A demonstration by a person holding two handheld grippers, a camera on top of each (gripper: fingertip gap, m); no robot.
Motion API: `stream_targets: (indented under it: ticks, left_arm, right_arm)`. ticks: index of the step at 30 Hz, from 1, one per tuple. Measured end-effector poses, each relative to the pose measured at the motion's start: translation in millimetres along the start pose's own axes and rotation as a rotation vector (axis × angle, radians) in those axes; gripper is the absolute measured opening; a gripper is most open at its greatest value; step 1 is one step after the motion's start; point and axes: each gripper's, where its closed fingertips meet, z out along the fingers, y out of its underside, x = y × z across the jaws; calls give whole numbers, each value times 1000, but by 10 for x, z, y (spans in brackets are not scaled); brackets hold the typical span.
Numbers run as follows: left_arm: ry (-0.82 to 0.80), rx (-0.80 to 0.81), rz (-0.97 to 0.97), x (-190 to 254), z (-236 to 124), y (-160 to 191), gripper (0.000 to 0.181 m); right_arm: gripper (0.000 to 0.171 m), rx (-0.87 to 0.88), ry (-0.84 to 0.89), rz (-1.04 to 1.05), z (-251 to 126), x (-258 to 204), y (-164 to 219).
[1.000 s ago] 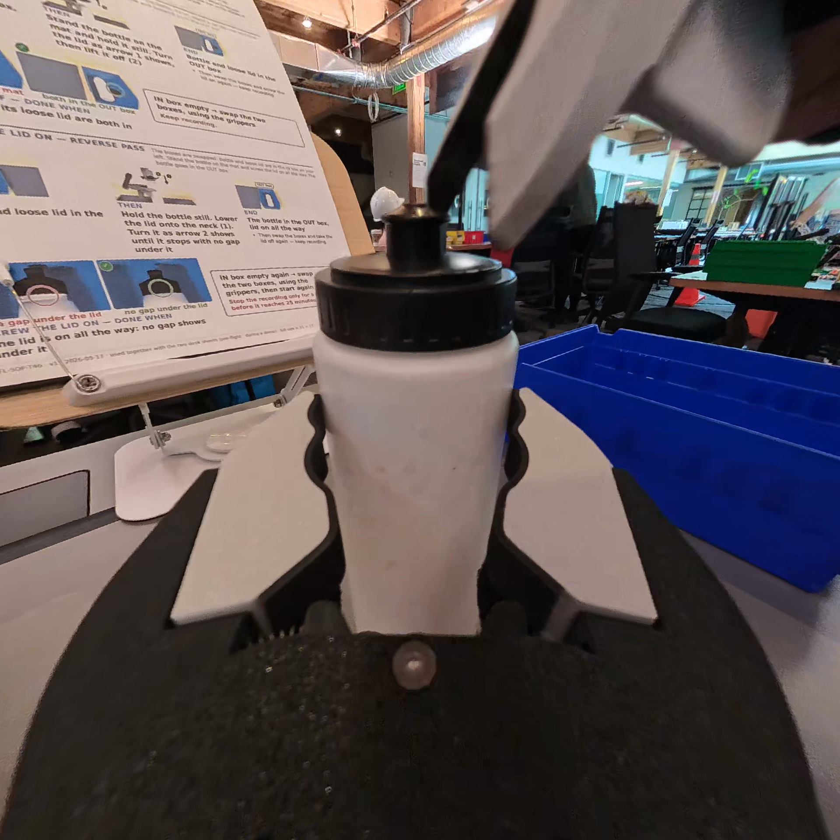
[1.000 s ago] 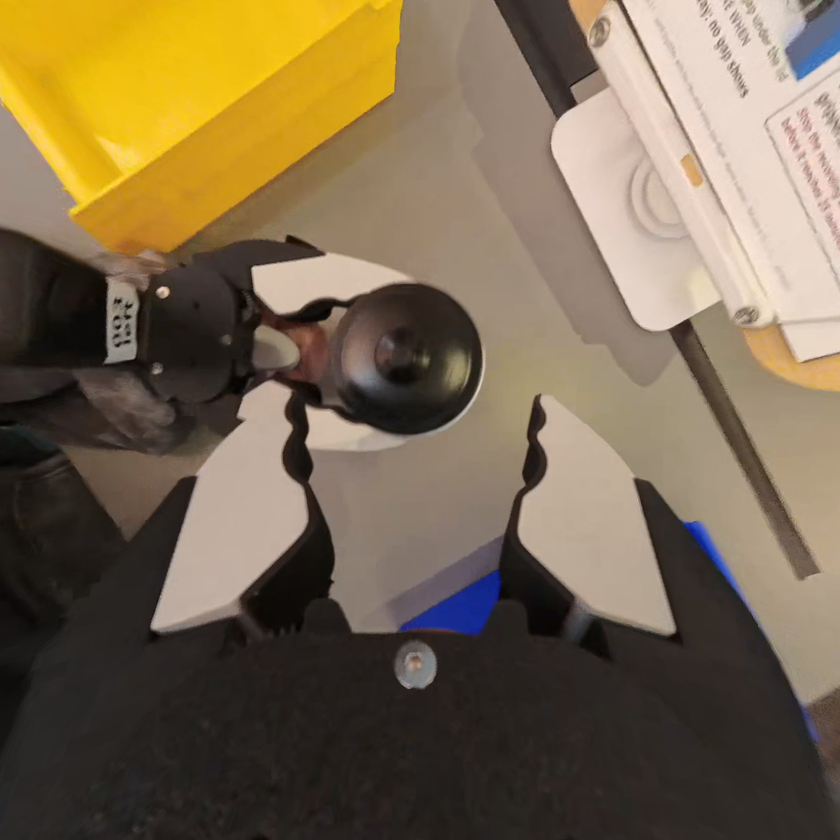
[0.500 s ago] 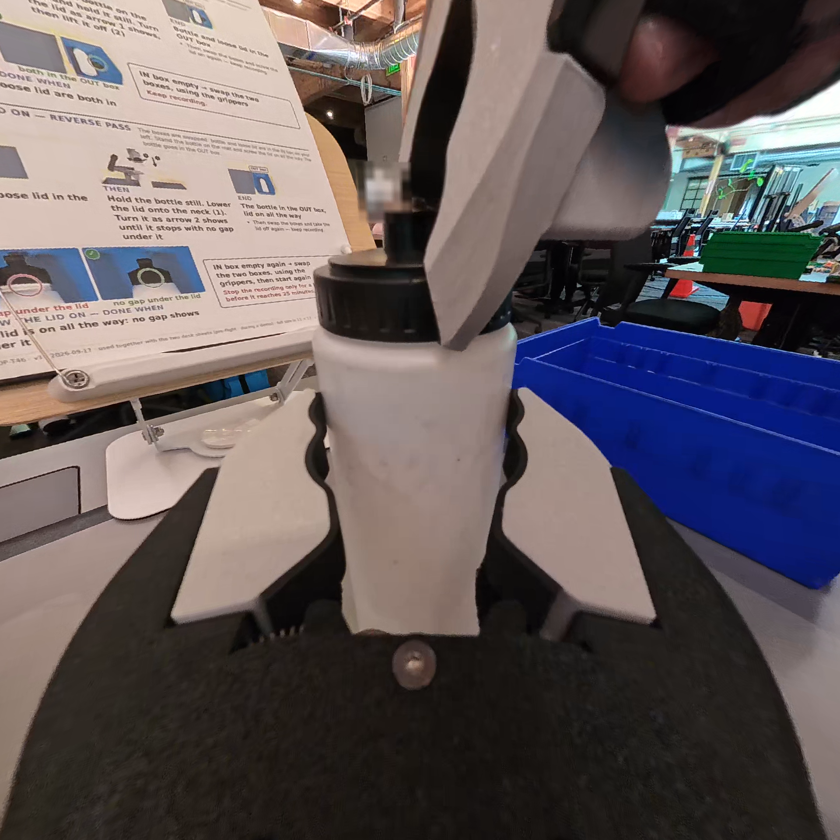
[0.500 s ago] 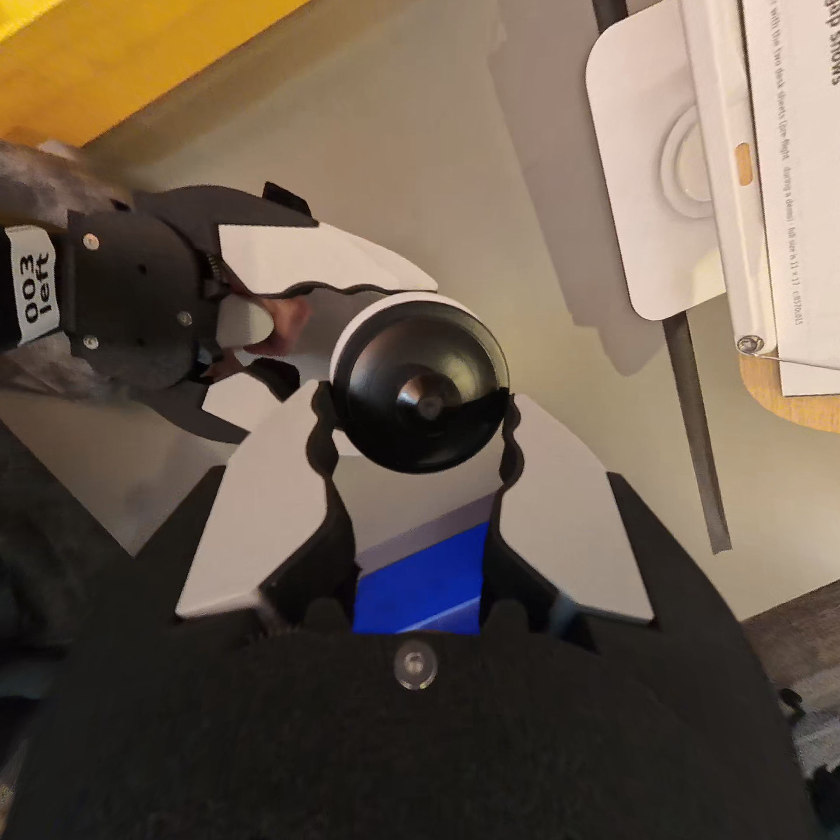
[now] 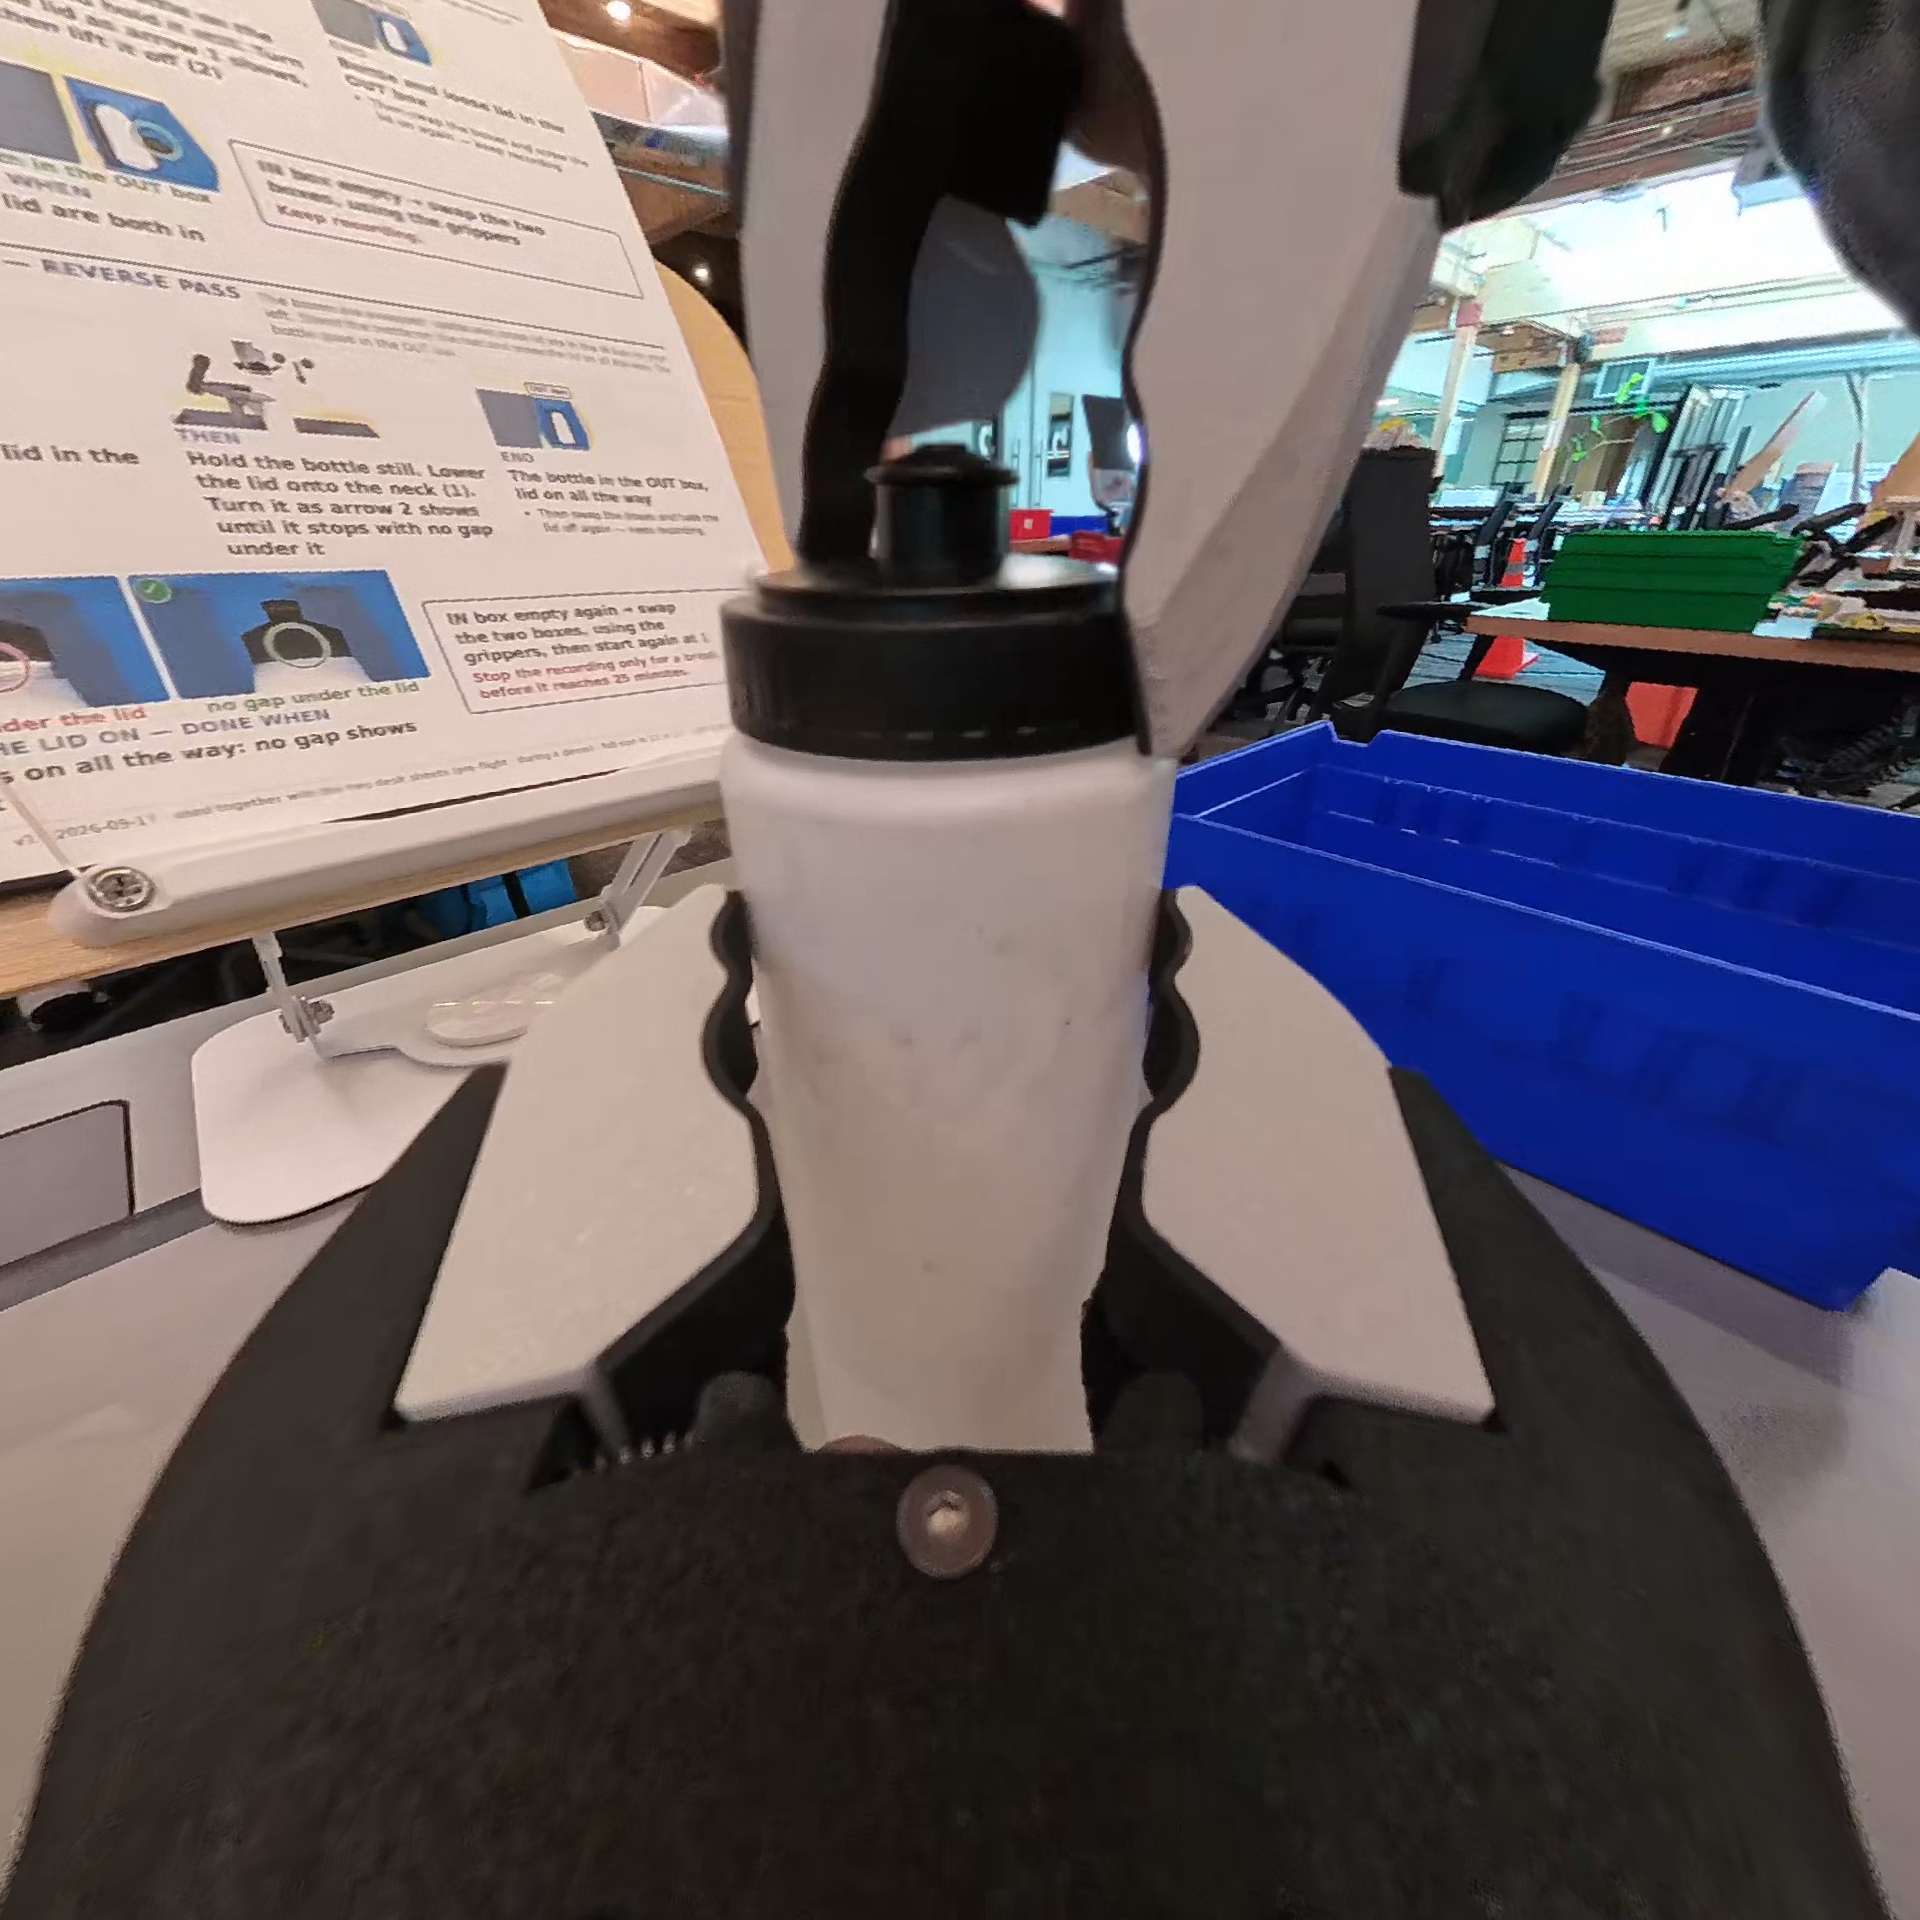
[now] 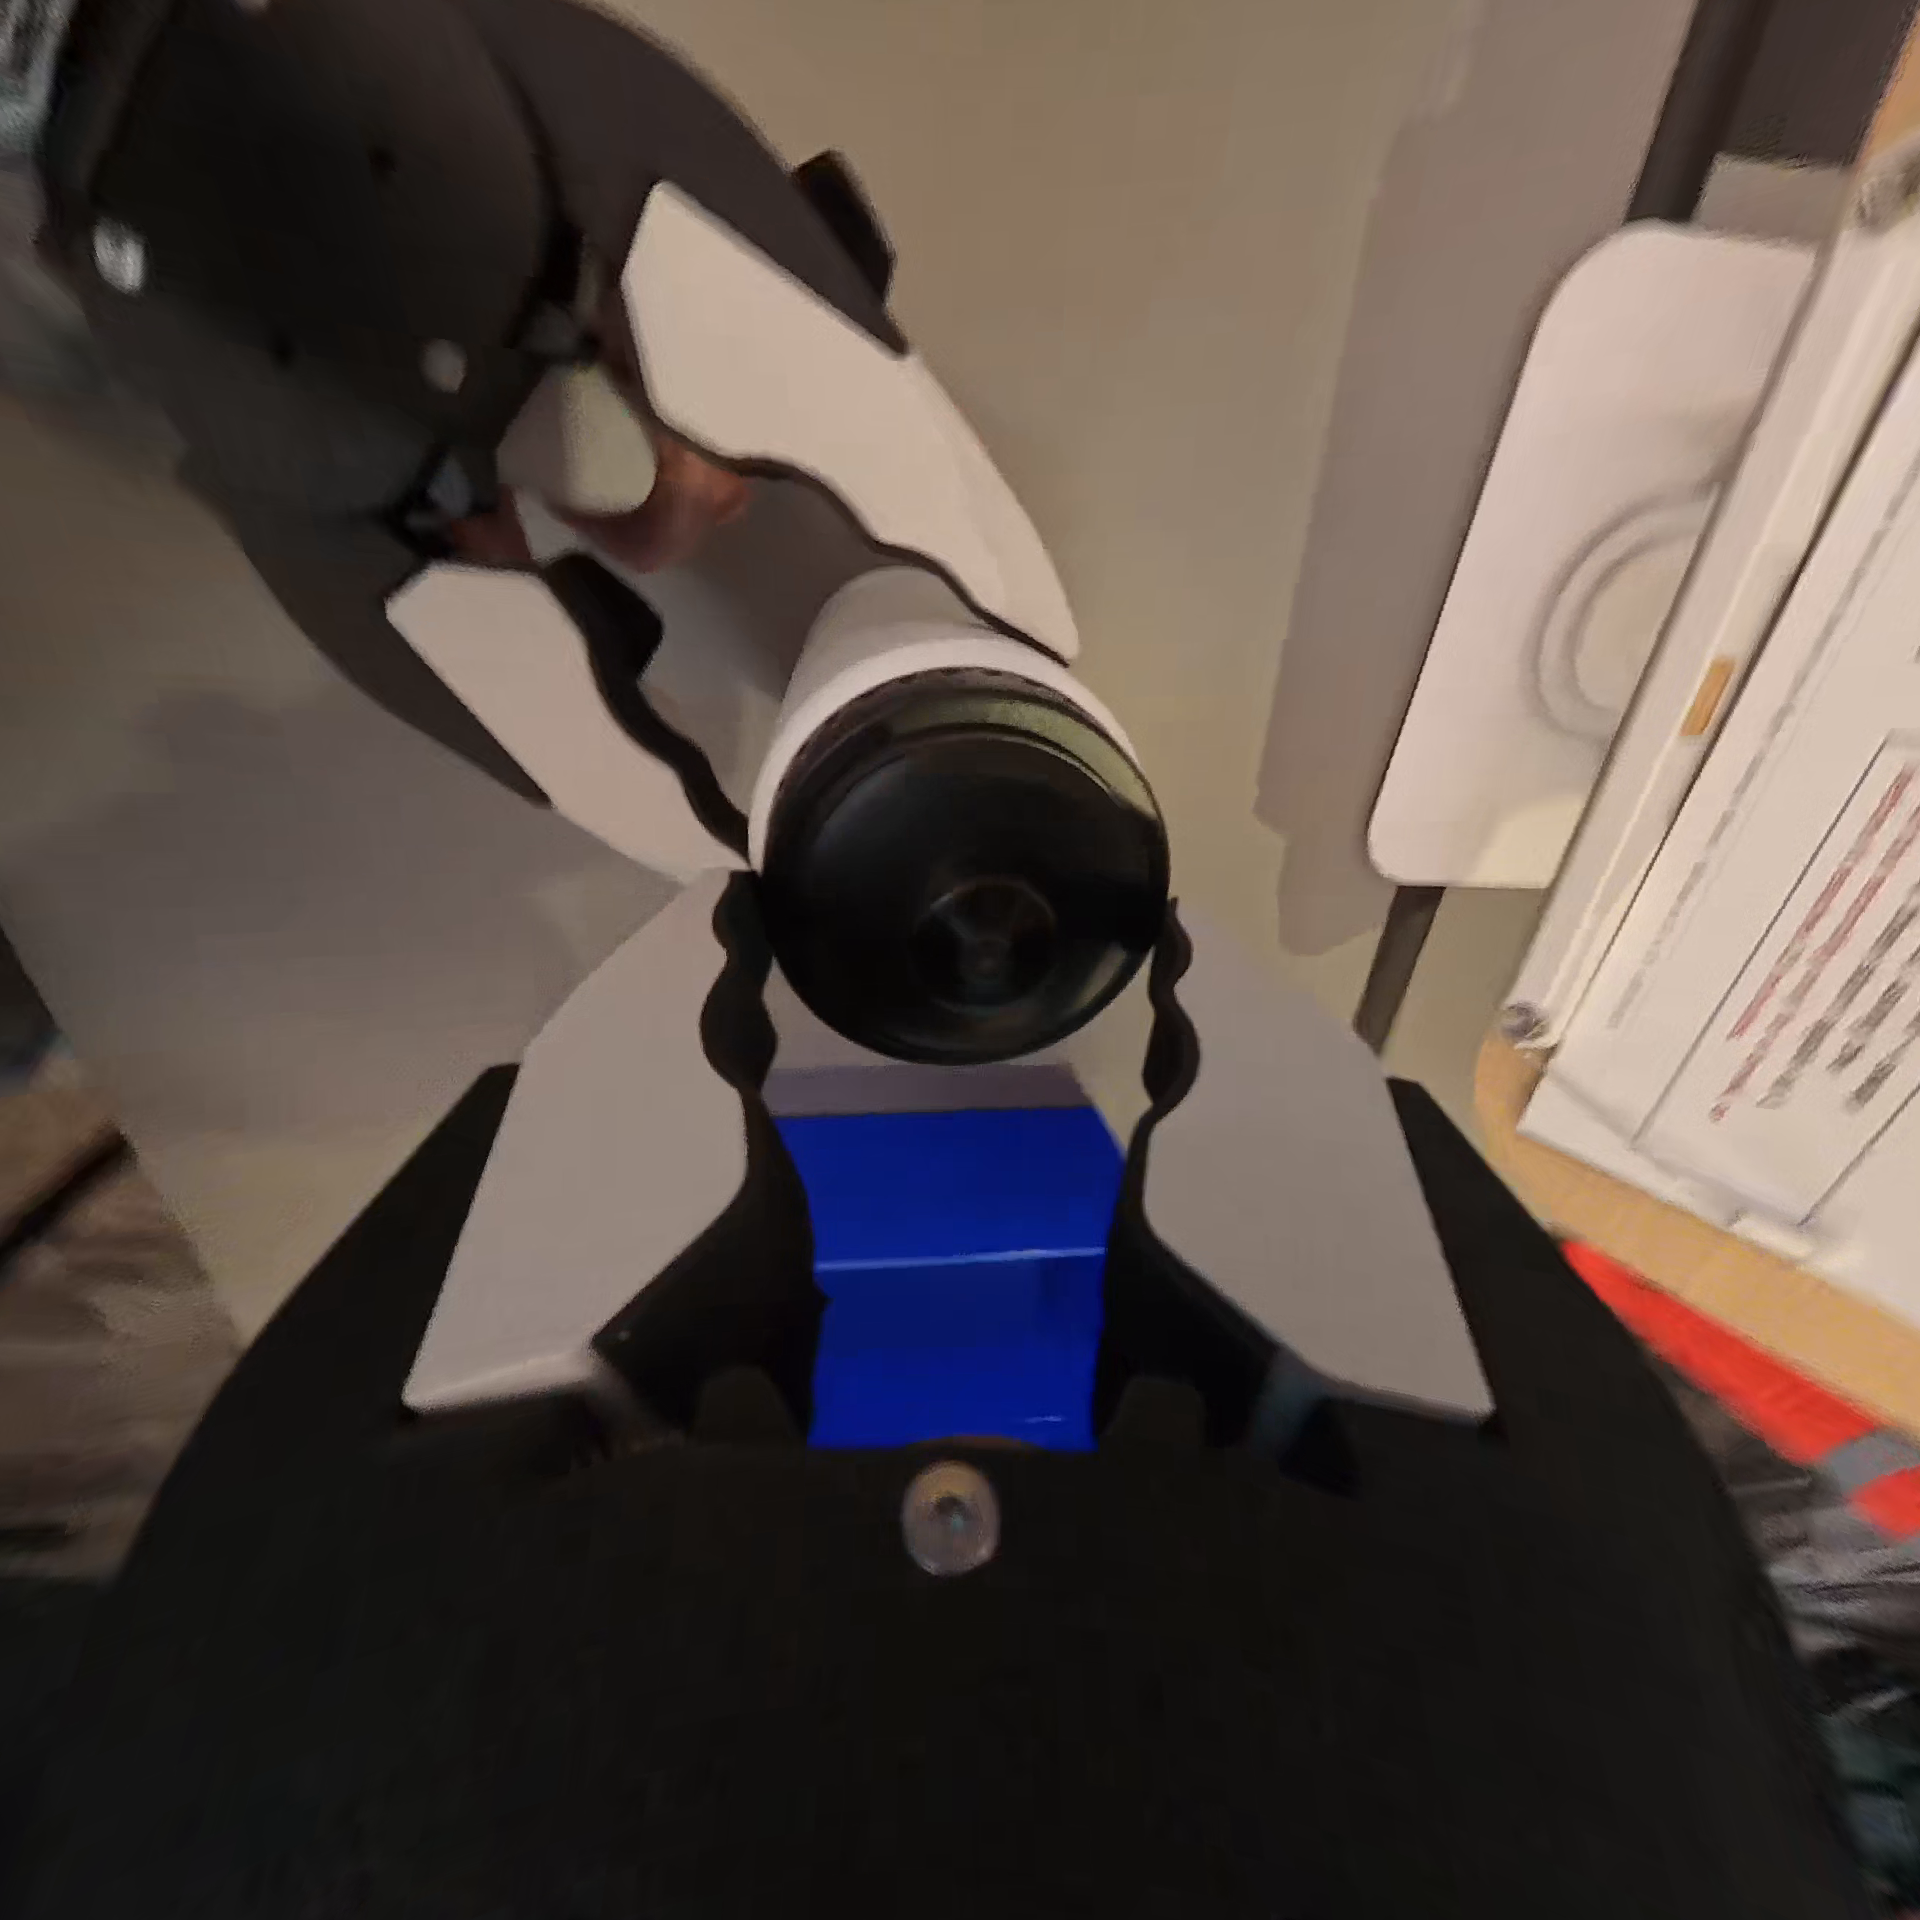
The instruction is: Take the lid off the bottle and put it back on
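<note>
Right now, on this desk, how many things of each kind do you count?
White bottle: 1
Black lid: 1
Tongs: 2, left tongs, right tongs
Blue bin: 1
Instruction sheet stand: 1
Total: 6

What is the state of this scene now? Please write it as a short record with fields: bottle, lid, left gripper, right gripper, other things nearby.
bottle: white bottle, upright, held above the grey table
lid: black lid on the bottle, no gap visible beneath it
left gripper: left gripper shut on the bottle body
right gripper: right gripper comes from above, fingers on both sides of the lid; firm contact unclear
nearby: blue bin to the right; instruction sheet on a stand to the left
</note>
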Motion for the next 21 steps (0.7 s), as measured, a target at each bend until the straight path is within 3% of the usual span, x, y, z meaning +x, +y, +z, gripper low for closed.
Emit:
stream_targets:
  ticks: [6,9,11,16,21]
  left_arm:
    - [32,14,3,42,0,-3,74]
    - [34,19,0,41,-7,-4,74]
    - [30,21,0,38,-9,-4,74]
    - [9,28,-4,22,-21,-5,74]
    - [-11,27,-2,13,-26,-3,74]
  right_arm:
    - [71,-113,18,-498,-12,38,55]
    - [71,-214,54,-518,-29,49,56]
    - [71,-171,72,-419,-67,25,3]
    - [109,298,56,114,-202,-76,-339]
    - [101,784,212,700,-120,11,-251]
